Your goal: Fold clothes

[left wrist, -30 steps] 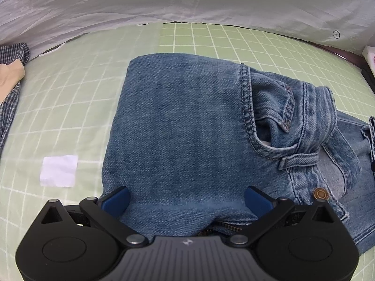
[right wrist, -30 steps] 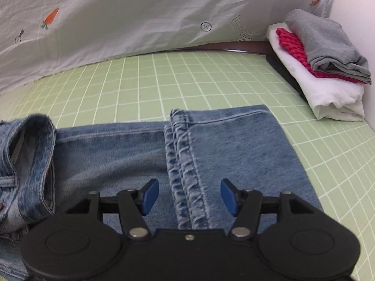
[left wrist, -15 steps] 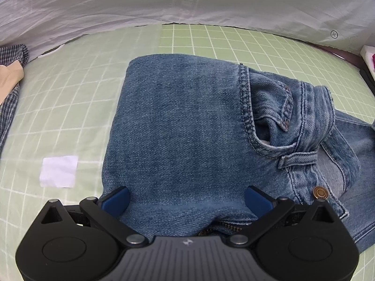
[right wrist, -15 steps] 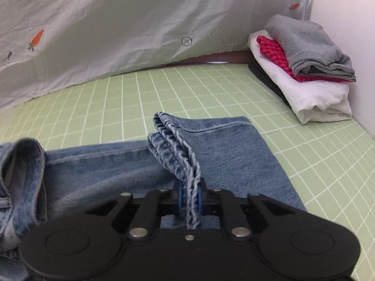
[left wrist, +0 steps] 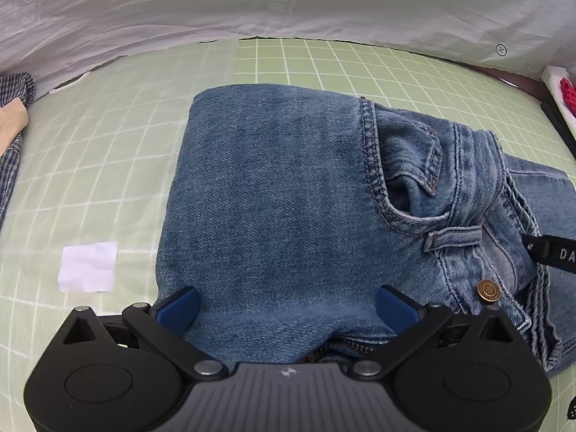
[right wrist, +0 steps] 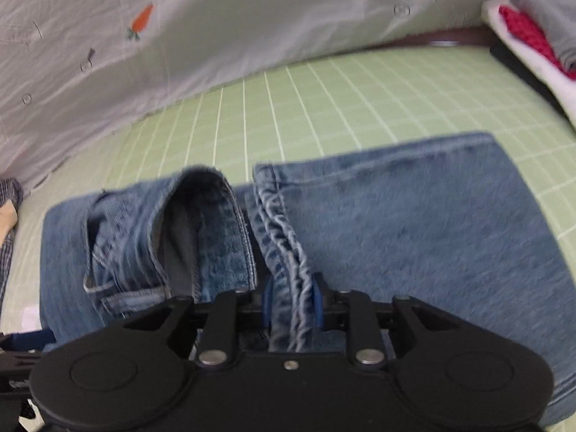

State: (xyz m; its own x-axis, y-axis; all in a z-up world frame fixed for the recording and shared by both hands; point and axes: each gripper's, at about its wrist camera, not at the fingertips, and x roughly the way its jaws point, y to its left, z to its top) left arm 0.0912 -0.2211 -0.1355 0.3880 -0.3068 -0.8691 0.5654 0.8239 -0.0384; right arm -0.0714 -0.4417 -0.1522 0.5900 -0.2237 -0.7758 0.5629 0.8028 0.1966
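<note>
Blue jeans point(left wrist: 280, 198) lie partly folded on the green grid mat point(left wrist: 108, 165), waistband and brass button point(left wrist: 486, 291) to the right. My left gripper point(left wrist: 288, 309) is open, its blue pads resting wide apart over the near edge of the denim. My right gripper point(right wrist: 291, 306) is shut on the frayed leg hem point(right wrist: 284, 237) and holds it lifted above the leg panel, next to the waistband point(right wrist: 201, 223). The right gripper's black body point(left wrist: 554, 252) shows at the right edge of the left wrist view.
A white paper square point(left wrist: 88, 267) lies on the mat left of the jeans. A checked garment point(left wrist: 10, 151) sits at the far left. A folded stack of white, red and grey clothes point(right wrist: 532, 32) stands at the far right. A white sheet point(right wrist: 216, 28) backs the mat.
My right gripper shut on the leg hem, lifted it and carried it left toward the waistband. Its body has come into the left wrist view. The left gripper has stayed put.
</note>
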